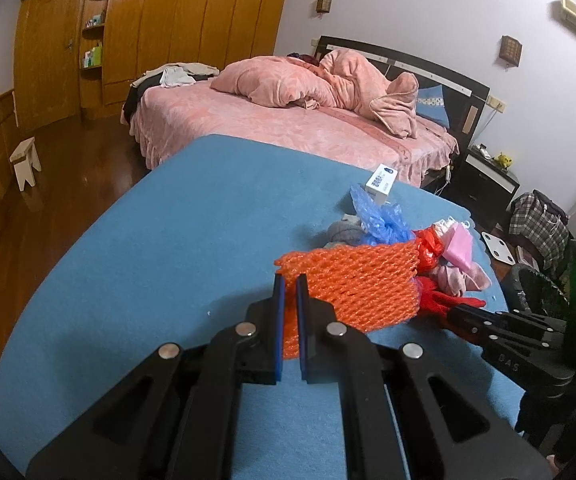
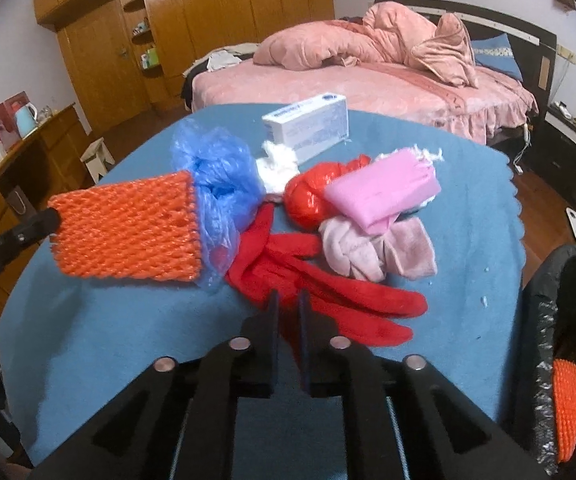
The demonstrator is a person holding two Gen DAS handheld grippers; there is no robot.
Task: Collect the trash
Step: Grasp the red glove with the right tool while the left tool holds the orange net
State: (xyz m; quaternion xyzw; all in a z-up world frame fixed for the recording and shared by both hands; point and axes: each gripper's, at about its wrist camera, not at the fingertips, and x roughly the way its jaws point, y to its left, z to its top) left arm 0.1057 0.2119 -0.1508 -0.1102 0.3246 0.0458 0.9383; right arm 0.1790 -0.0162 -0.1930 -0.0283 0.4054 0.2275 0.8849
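Two hand-held grippers work over a blue cloth-covered table. Left gripper: its jaws are clamped on the near edge of an orange foam mesh sleeve, which extends ahead and to the right of the fingertips and appears lifted slightly off the cloth. In the right wrist view the same sleeve sits far left of the right gripper, with the left gripper's tip at its left edge.

Right gripper: its jaws are nearly closed, with a narrow gap, and a red fabric glove lies directly ahead of and between the fingertips; whether the glove is actually pinched cannot be determined.

Ahead of the right gripper lies the remaining pile:
- a crumpled blue plastic bag, ahead-left, touching the sleeve;
- a crumpled red plastic bag, straight ahead;
- a pink folded cloth resting on a pale pink fleece item, ahead-right;
- a white rectangular carton, farthest ahead.

At the right gripper's far right stands a black-lined trash bin containing a second orange mesh piece.
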